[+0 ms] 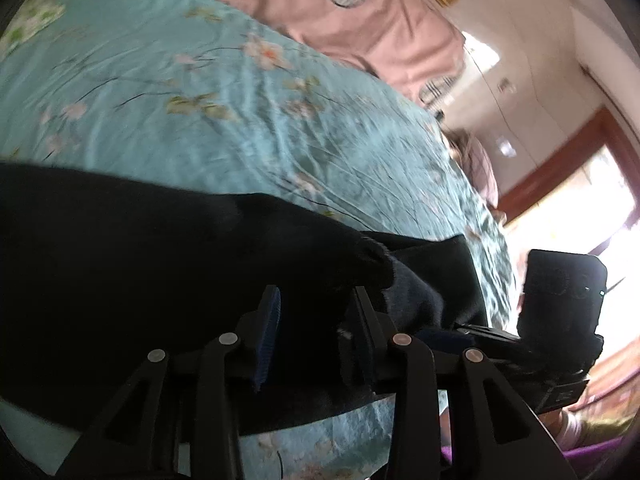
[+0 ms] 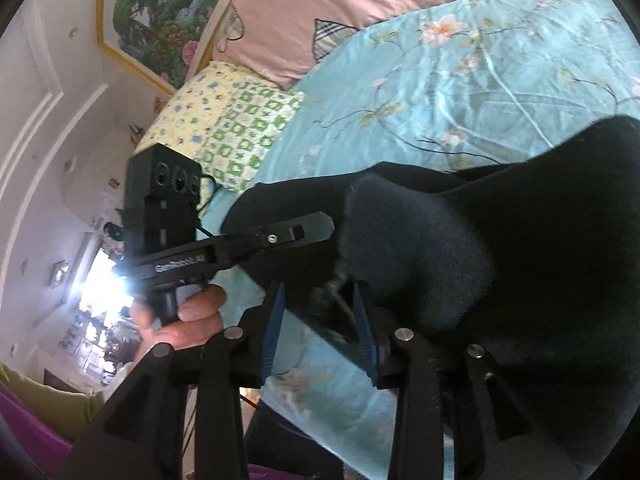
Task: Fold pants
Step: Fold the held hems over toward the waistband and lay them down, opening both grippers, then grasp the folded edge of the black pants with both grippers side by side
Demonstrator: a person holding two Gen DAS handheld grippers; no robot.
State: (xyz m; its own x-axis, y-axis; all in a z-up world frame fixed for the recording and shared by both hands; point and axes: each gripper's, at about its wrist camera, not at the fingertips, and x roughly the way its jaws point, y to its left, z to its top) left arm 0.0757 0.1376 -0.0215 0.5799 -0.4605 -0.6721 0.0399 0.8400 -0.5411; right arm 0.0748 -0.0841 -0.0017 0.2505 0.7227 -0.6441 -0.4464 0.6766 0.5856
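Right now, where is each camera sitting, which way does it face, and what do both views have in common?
Left wrist: rides the left gripper, looking across the black pants and blue floral bedspread toward a pink pillow; the right gripper shows at right.
Right wrist: rides the right gripper, facing the pants; the left gripper and left hand show.
Shared: pants, bedspread, pink pillow, framed painting.

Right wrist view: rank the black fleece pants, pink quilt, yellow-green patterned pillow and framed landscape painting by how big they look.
1. black fleece pants, inflated by nearness
2. pink quilt
3. yellow-green patterned pillow and framed landscape painting, too alike to rank
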